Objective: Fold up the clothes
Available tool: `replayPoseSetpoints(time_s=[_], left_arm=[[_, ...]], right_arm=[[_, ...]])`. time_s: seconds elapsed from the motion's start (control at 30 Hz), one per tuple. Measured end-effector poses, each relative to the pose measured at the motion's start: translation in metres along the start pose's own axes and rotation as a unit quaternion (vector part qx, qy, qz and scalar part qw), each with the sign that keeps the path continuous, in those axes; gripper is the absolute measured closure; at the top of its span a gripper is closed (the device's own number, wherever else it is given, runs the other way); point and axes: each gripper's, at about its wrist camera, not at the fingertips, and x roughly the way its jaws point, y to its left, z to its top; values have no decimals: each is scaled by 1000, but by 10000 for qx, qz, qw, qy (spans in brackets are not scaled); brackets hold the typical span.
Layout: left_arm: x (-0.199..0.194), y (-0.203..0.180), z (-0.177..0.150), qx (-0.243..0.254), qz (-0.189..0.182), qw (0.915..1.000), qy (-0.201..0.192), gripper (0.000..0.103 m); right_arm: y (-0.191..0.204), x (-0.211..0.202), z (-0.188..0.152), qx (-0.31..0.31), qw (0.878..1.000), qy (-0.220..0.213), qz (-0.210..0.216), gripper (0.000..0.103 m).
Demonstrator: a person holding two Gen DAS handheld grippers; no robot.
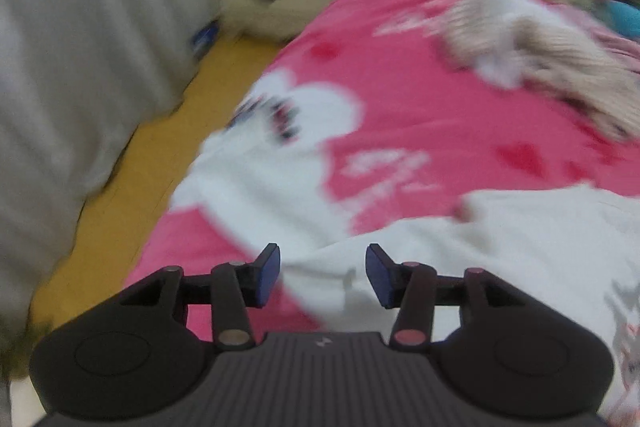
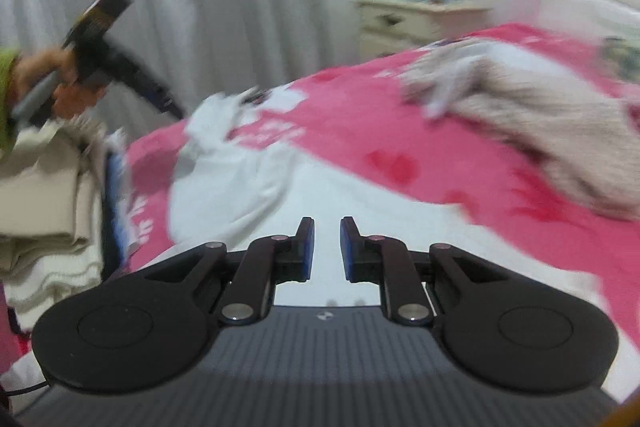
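The white garment [image 2: 256, 183] is seen spread on the pink bedspread [image 1: 400, 99] just ahead of and beneath both tools — the left gripper [image 1: 323, 273] held wide, the right gripper [image 2: 327, 249] narrower, both empty — its length running leftward.

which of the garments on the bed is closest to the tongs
The white garment, spread on the pink bedspread directly ahead of both tongs. The beige knit garment lies farther back, toward the headboard.

Grey curtains [image 2: 160, 7], cream nightstand [image 2: 416, 23], yellow floor [image 1: 132, 195].
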Motion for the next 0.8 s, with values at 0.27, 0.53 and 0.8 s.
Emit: replayPoseSetpoints(time_s=[0.27,0.53,0.8], left_arm=[[-52,-140,6,1544,-1530,9675,-1296,37],[-90,-254,-16,2263,-2759,9296,-925,10],[-77,-315,-85,2706,-2507,9286,-395,16]], right_arm=[[-53,-199,-20,809,9492,-1023,-2865,64],[-38,-314,-118,2114,9113,-473,-3501,29],[-82,-251,-219,3289,8852,568,-3242,34]])
